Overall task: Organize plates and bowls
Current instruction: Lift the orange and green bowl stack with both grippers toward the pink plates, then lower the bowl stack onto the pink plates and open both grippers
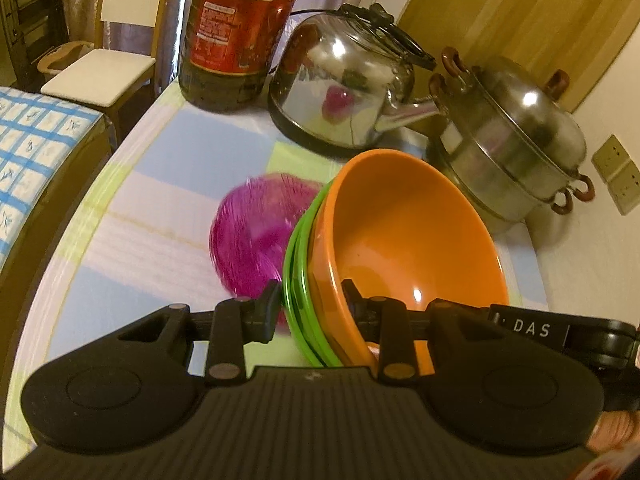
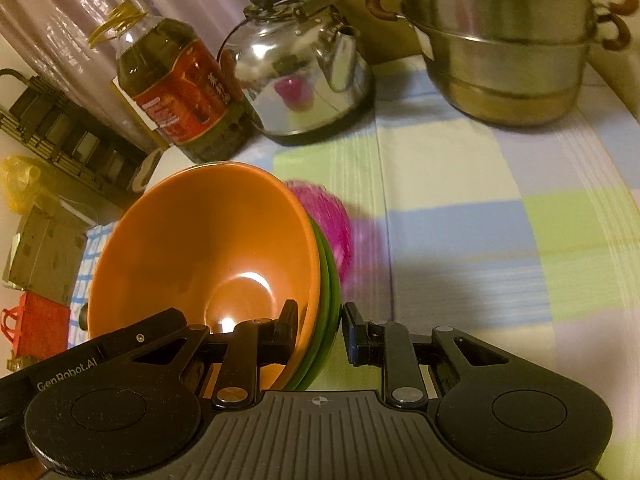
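An orange bowl [image 1: 412, 236] sits nested on green plates [image 1: 298, 280], the stack tilted and lifted above the table. My left gripper [image 1: 312, 304] is shut on the stack's rim, one finger inside the bowl, one outside the plates. My right gripper [image 2: 318, 324] clamps the opposite rim of the same orange bowl [image 2: 208, 240] and green plates [image 2: 328, 292]. A magenta ribbed bowl [image 1: 256, 236] lies on the tablecloth behind the stack, blurred; it also shows in the right wrist view [image 2: 332, 224].
A steel kettle [image 1: 344, 80], an oil bottle [image 1: 236, 36] and a stacked steel steamer pot [image 1: 516, 152] stand at the table's back. A chair [image 1: 100, 76] and a checked bed [image 1: 28, 152] lie left of the table edge.
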